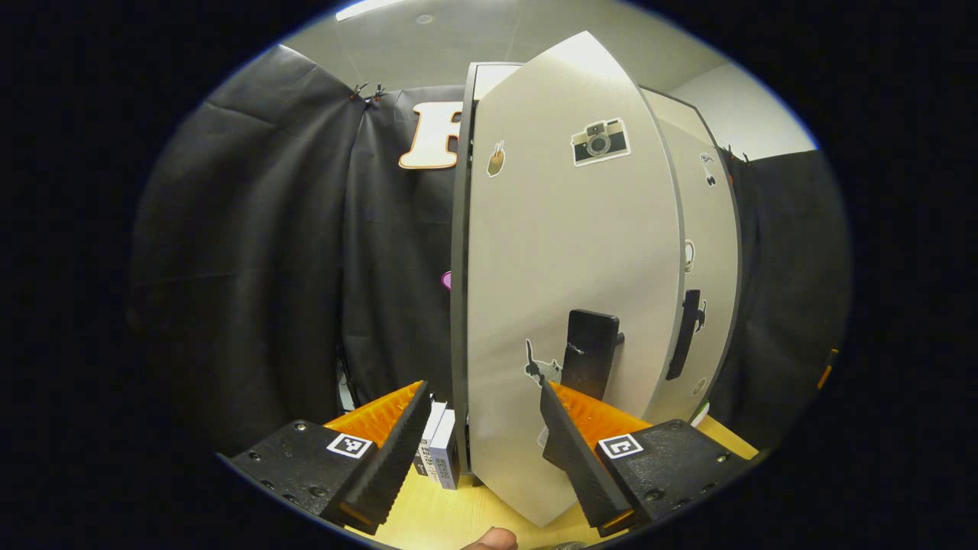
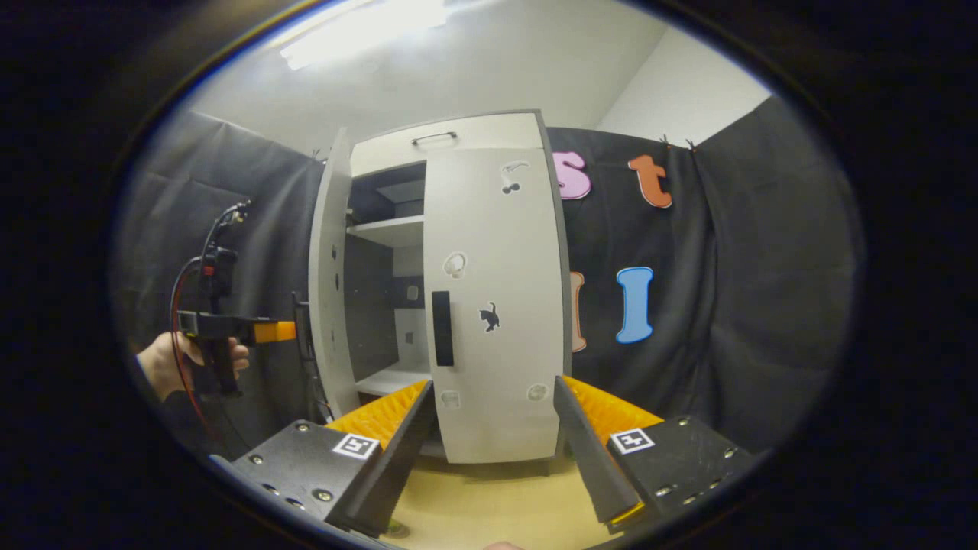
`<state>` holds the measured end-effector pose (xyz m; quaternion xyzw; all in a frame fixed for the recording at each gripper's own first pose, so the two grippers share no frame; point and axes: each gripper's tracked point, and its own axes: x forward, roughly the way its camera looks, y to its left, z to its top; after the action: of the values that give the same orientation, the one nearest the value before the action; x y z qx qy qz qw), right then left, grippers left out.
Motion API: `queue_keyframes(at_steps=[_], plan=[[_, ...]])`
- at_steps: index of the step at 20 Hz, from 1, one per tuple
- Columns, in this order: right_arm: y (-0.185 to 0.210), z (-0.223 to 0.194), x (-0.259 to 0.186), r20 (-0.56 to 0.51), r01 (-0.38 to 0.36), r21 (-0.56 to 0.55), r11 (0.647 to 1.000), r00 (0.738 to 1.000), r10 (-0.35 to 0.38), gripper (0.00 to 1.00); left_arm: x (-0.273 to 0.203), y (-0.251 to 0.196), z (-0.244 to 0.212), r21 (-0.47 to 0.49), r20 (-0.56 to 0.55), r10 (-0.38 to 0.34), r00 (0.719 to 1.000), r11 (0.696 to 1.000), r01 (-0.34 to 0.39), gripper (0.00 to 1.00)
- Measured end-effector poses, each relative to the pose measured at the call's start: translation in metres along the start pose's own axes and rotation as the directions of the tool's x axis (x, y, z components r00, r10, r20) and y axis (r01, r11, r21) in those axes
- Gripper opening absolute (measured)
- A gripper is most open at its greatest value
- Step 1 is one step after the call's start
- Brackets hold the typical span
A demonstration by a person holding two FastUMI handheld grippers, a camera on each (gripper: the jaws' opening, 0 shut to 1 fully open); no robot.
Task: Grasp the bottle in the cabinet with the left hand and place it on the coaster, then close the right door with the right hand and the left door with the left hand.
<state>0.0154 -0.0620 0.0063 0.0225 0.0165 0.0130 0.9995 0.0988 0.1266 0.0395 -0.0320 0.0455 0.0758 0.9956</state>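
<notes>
The white cabinet (image 2: 458,141) stands on a wooden table. Its right door (image 2: 497,305), with a black handle (image 2: 442,328), lies flat against the front. Its left door (image 2: 327,290) stands partly open, and bare shelves (image 2: 393,229) show through the gap. In the left gripper view the left door's outer face (image 1: 565,252) is close ahead, with its black handle (image 1: 590,363) just above my fingers. My left gripper (image 1: 485,451) is open, and the door's lower edge sits between its fingers. A hand holds my left gripper (image 2: 286,331), tips at the door. My right gripper (image 2: 493,451) is open before the right door.
Black cloth walls surround the cabinet on both sides. Small white boxes (image 1: 439,451) stand on the table (image 1: 458,512) by the cabinet's base, next to my left finger. Bare tabletop (image 2: 474,504) lies between my right gripper and the cabinet.
</notes>
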Motion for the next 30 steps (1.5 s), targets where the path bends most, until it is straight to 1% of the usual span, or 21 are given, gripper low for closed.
queue_keyframes(at_steps=[3, 5, 6, 8, 9, 11, 12, 13, 15, 17, 18, 19, 22, 24, 27, 29, 30], plan=[[0.004, -0.007, -0.013, -0.004, -0.013, 0.061, 0.998, 1.0, 0.013, 0.94, 0.005, -0.013, -0.002, 0.024, 0.006, -0.002, 1.0, 1.0, 0.001, 0.92], [0.007, -0.015, -0.019, -0.021, -0.013, 0.068, 0.998, 1.0, 0.014, 0.94, 0.006, -0.026, -0.012, 0.024, -0.016, -0.011, 1.0, 1.0, 0.011, 0.92], [0.006, -0.016, -0.024, -0.029, -0.005, 0.066, 0.998, 1.0, 0.007, 0.94, 0.003, -0.029, -0.017, 0.021, -0.029, -0.009, 1.0, 1.0, 0.009, 0.94], [0.01, -0.017, -0.031, -0.029, 0.014, 0.064, 0.998, 1.0, -0.012, 0.94, -0.006, -0.029, -0.026, 0.011, -0.057, 0.028, 0.998, 1.0, -0.028, 0.94], [0.015, -0.015, -0.035, -0.022, 0.012, 0.06, 0.998, 1.0, -0.01, 0.94, -0.012, -0.029, -0.029, 0.011, -0.066, 0.028, 0.997, 1.0, -0.027, 0.94], [0.028, -0.005, -0.042, -0.009, 0.005, 0.041, 0.999, 1.0, -0.004, 0.94, -0.023, -0.037, -0.031, -0.003, -0.065, -0.006, 0.998, 1.0, 0.006, 0.94], [0.031, 0.002, -0.044, 0.004, 0.01, 0.025, 1.0, 1.0, -0.01, 0.89, -0.029, -0.038, -0.03, -0.011, -0.062, -0.02, 0.998, 1.0, 0.02, 0.93], [0.032, 0.009, -0.047, 0.017, 0.022, 0.008, 1.0, 1.0, -0.022, 0.94, -0.035, -0.037, -0.027, -0.022, -0.054, -0.032, 0.998, 0.999, 0.031, 0.93], [0.037, 0.019, -0.051, 0.039, 0.043, -0.025, 0.999, 0.998, -0.042, 0.94, -0.045, -0.035, -0.018, -0.041, -0.034, -0.055, 0.998, 0.998, 0.053, 0.94], [0.041, 0.022, -0.052, 0.035, 0.063, -0.043, 0.997, 0.998, -0.062, 0.94, -0.057, -0.029, -0.016, -0.038, -0.031, -0.066, 0.997, 0.997, 0.065, 0.92], [0.042, 0.025, -0.052, 0.039, 0.073, -0.055, 0.996, 0.997, -0.071, 0.94, -0.063, -0.026, -0.013, -0.036, -0.025, -0.071, 0.997, 0.997, 0.07, 0.94], [0.042, 0.026, -0.052, 0.043, 0.085, -0.063, 0.994, 0.996, -0.082, 0.94, -0.068, -0.022, -0.011, -0.038, -0.014, -0.072, 0.997, 0.997, 0.071, 0.94], [0.046, 0.026, -0.051, 0.041, 0.109, -0.042, 0.993, 0.993, -0.107, 0.94, -0.086, -0.017, -0.004, -0.045, 0.016, -0.096, 0.995, 0.994, 0.097, 0.94], [0.049, 0.03, -0.054, 0.045, 0.102, -0.029, 0.994, 0.994, -0.1, 0.94, -0.097, -0.01, 0.004, -0.025, 0.041, -0.086, 0.995, 0.996, 0.087, 0.94], [0.051, 0.034, -0.063, 0.054, 0.104, -0.055, 0.993, 0.993, -0.101, 0.94, -0.112, -0.004, 0.024, -0.013, 0.131, -0.057, 0.99, 0.998, 0.059, 0.94], [0.056, 0.031, -0.065, 0.045, 0.1, -0.063, 0.993, 0.994, -0.097, 0.94, -0.121, -0.016, 0.027, 0.005, 0.142, -0.09, 0.986, 0.996, 0.091, 0.94], [0.057, 0.028, -0.066, 0.038, 0.099, -0.067, 0.993, 0.995, -0.097, 0.89, -0.126, -0.023, 0.027, 0.018, 0.142, -0.118, 0.983, 0.993, 0.117, 0.94]])
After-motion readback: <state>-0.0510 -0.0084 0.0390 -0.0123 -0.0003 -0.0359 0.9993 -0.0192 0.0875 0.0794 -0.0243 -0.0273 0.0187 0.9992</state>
